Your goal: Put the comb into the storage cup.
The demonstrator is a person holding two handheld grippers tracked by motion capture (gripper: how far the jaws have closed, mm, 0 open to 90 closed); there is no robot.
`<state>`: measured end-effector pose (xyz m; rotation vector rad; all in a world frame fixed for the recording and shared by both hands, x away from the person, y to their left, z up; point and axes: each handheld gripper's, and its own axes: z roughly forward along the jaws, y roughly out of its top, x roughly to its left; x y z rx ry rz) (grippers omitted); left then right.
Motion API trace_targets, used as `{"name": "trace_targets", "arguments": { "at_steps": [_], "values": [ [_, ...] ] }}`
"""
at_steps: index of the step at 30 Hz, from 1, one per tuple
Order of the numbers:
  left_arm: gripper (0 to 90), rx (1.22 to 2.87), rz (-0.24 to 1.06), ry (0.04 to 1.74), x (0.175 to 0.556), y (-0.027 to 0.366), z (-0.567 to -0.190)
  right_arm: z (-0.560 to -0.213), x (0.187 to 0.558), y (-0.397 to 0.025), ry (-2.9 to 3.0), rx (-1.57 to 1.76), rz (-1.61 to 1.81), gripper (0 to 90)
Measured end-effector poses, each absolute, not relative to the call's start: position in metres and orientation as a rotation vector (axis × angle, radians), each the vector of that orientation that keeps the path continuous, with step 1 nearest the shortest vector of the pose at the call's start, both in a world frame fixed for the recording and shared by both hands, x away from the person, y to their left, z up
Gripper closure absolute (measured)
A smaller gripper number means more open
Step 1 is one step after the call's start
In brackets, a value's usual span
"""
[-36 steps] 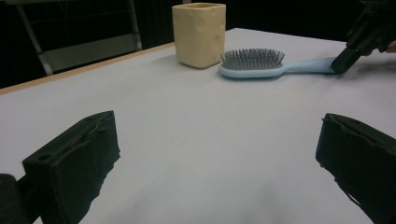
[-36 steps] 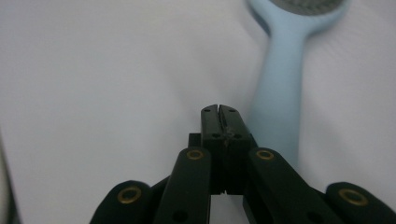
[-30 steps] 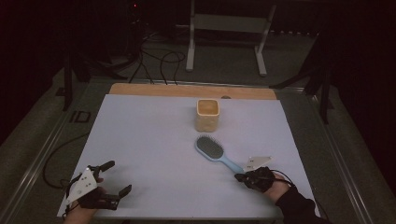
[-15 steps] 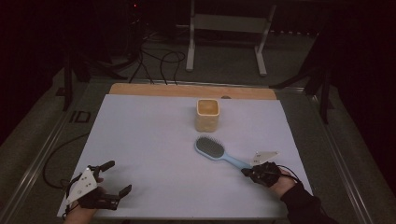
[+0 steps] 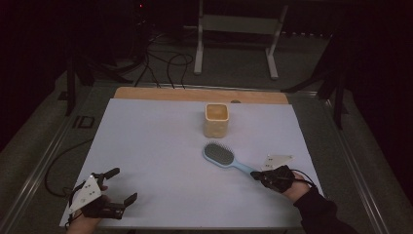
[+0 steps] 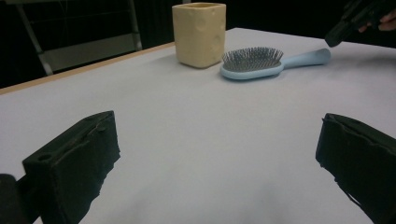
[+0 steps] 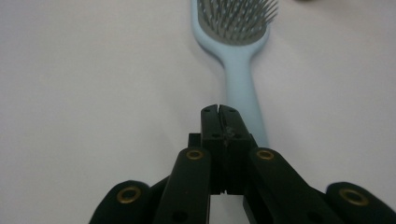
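From the high view, a white sheet [image 5: 160, 161] covers the table, with a strip of bare wood showing along its far edge. A yellow square cup [image 5: 216, 120] stands upright just past the middle of the sheet. Near it, on the person's side, lies a light blue hairbrush [image 5: 225, 157] — bristles up, head toward the cup, handle angled to the near right. The right gripper [image 5: 258, 175] sits at the end of that handle, its grey plate beside it and a dark sleeve behind the hand. The left gripper [image 5: 122, 186] rests at the near left corner of the sheet, well apart from the brush, its 2 jaws spread wide.

In the left gripper view, the 2 black jaws stand far apart over bare sheet with nothing between them. Farther off are the cup [image 6: 199, 33], dimpled like cheese, and just beside it the hairbrush [image 6: 261, 64]. The other gripper [image 6: 337, 33] comes in at the upper right, its tip close to the handle's end.

In the right gripper view, the right gripper [image 7: 219, 110] has its jaws pressed together with nothing held. They lie over the left edge of the hairbrush [image 7: 238, 70] handle — whether they touch it I cannot tell.
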<state>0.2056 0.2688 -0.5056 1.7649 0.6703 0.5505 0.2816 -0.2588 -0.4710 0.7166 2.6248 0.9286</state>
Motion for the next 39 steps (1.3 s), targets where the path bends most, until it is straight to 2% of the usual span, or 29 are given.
{"name": "trace_targets", "arguments": {
  "at_steps": [9, 13, 18, 21, 26, 32, 36, 39],
  "values": [
    [0.0, 1.763, 0.546, 0.671, 0.206, 0.269, -0.505, -0.454, 0.291, -0.254, 2.624, 0.673, 0.924, 84.7],
    [0.0, 1.763, 0.546, 0.671, 0.206, 0.269, -0.505, -0.45, 0.297, -0.247, 2.639, 0.652, 0.886, 72.7],
    [0.0, 1.763, 0.547, 0.671, 0.206, 0.269, -0.505, -0.45, 0.303, -0.242, 2.662, 0.638, 0.871, 63.1],
    [0.0, 1.761, 0.547, 0.671, 0.206, 0.269, -0.505, -0.45, 0.308, -0.239, 2.672, 0.642, 0.87, 52.4],
    [0.0, 1.764, 0.547, 0.672, 0.206, 0.27, -0.505, -0.448, 0.314, -0.235, 2.695, 0.652, 0.873, 39.4],
    [0.0, 1.764, 0.546, 0.672, 0.206, 0.27, -0.505, -0.449, 0.322, -0.23, 2.73, 0.668, 0.846, 17.7],
    [0.0, 1.766, 0.545, 0.67, 0.206, 0.27, -0.505, -0.452, 0.329, -0.227, 2.755, 0.701, 0.831, 10.8],
    [0.0, 1.768, 0.545, 0.669, 0.206, 0.27, -0.506, -0.455, 0.332, -0.223, 2.784, 0.695, 0.804, 9.6]
  ]
}}
